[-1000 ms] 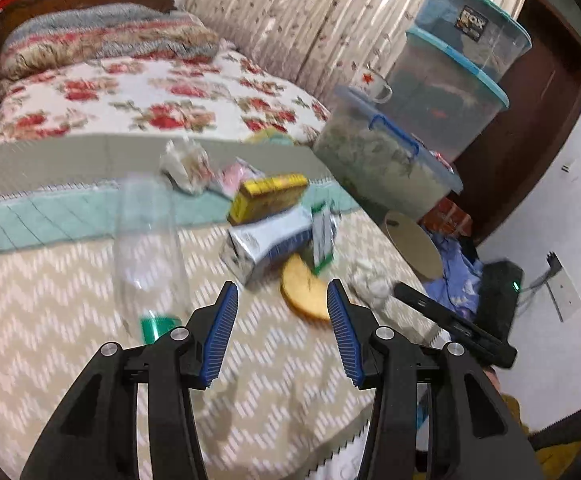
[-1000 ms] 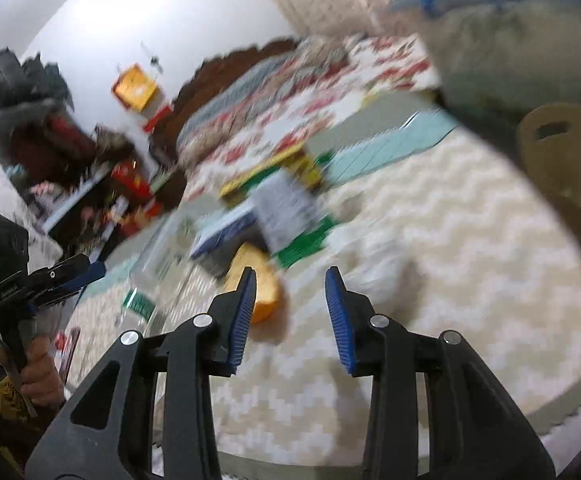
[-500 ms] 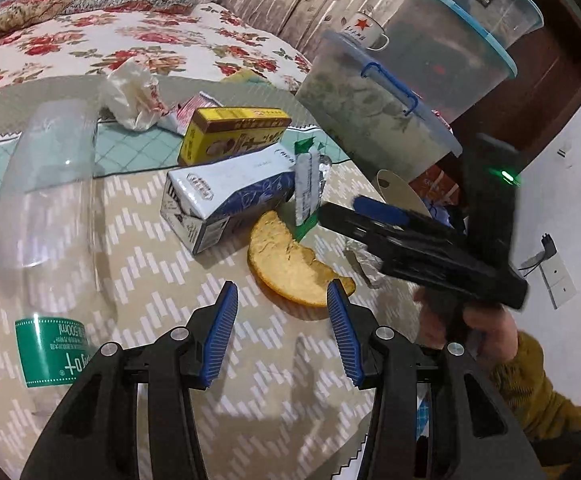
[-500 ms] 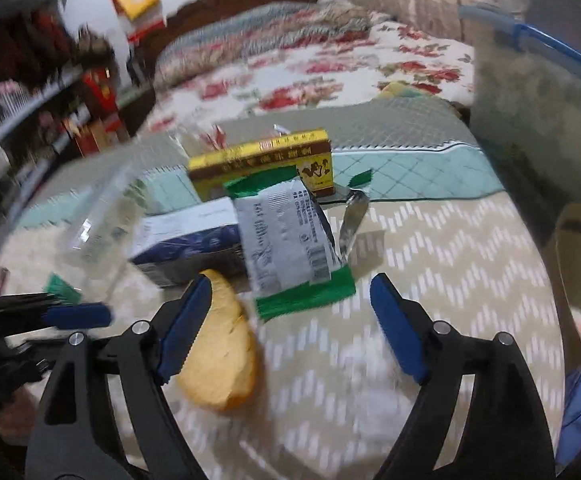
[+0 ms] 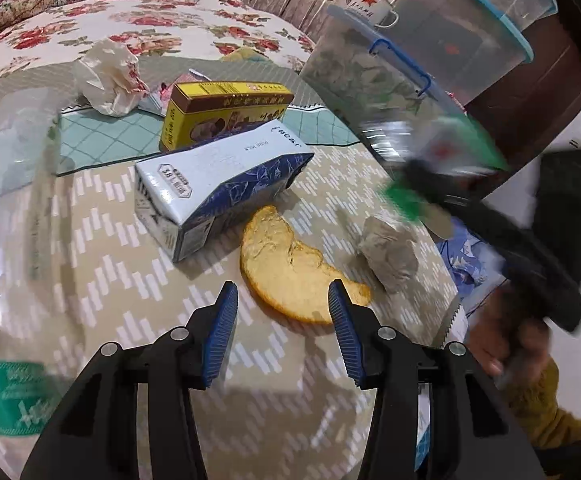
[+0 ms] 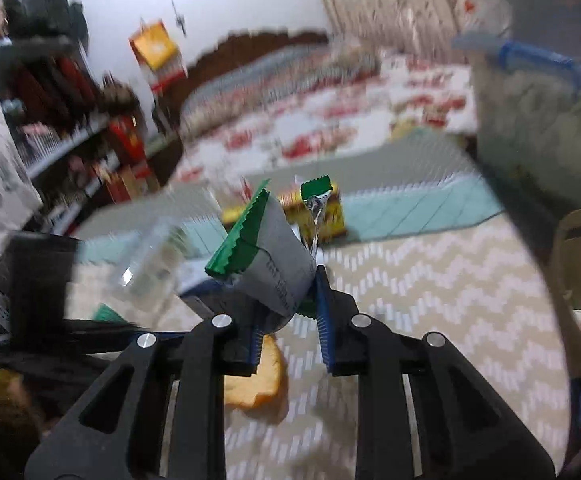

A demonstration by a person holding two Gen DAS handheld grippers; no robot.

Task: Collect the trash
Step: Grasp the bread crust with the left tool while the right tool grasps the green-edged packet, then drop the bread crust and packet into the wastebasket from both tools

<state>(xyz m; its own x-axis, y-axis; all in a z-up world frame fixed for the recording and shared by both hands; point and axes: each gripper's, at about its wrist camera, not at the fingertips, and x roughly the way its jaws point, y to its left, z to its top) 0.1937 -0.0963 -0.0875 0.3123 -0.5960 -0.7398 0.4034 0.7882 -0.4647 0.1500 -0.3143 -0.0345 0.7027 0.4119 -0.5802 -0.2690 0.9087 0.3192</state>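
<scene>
Two claws over zigzag bedspread (image 5: 102,248): right claw (image 6: 290,312) closing on green-edged wrapper (image 6: 266,256); left claw (image 5: 282,320) half-open, empty.

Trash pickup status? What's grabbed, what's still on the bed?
Done: nothing visibly collected yet; no bin in view. In hand: the right tool is closing on the green-and-grey wrapper, lifted off the cover. The left tool is open, hovering near the orange peel. Left: peel, milk carton, yellow box, crumpled white paper, grey wad, clear bottle.
</scene>
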